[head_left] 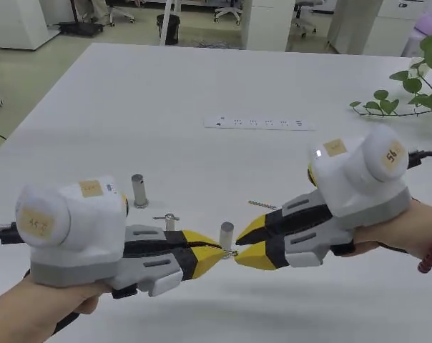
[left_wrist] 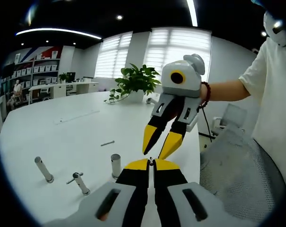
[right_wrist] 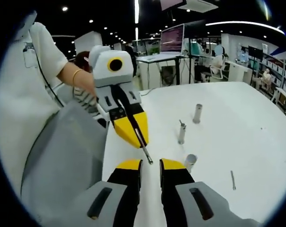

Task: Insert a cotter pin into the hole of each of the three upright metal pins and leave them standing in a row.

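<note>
Three metal pins stand on the white table: a far one, a middle one with a cotter pin through its top, and a near one. My left gripper is shut on a thin cotter pin that sticks out of its tip, just beside the near pin. My right gripper faces it tip to tip, open, with its jaws on either side of the cotter pin's free end. A loose cotter pin lies on the table behind.
A white power strip lies mid-table, far from the work. Plant branches reach in at the table's right edge. Beyond the table are office chairs and cabinets.
</note>
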Available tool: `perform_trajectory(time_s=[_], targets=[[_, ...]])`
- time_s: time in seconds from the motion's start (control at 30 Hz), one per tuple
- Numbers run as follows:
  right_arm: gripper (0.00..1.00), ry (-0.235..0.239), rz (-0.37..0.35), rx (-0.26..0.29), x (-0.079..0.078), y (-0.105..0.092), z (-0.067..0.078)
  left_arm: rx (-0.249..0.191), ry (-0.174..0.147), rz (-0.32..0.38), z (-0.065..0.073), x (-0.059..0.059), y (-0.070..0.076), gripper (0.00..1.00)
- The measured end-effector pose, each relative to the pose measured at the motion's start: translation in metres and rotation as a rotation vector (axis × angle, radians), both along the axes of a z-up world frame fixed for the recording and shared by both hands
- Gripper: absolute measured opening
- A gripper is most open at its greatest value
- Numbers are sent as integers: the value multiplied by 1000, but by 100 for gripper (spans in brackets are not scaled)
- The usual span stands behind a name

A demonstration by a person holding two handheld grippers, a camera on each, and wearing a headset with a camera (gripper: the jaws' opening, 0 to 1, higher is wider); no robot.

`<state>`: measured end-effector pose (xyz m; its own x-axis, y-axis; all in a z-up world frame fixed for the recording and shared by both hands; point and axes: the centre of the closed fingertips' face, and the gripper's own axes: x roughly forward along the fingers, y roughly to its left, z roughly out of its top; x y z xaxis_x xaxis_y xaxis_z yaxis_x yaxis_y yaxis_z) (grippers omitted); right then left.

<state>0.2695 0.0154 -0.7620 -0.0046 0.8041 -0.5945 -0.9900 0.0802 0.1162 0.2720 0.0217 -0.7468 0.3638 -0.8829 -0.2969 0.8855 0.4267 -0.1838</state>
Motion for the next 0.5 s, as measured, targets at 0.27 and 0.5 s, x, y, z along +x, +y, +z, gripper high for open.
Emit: perform_trajectory(time_s=[0.27,0.5], targets=[[15,33,67,-3,-13,-1,-5,14,-22,-65,0,-12,-7,0],[14,43,107,1,-19,-1,-7,25,-36,-112,-2,-20,-10,0]])
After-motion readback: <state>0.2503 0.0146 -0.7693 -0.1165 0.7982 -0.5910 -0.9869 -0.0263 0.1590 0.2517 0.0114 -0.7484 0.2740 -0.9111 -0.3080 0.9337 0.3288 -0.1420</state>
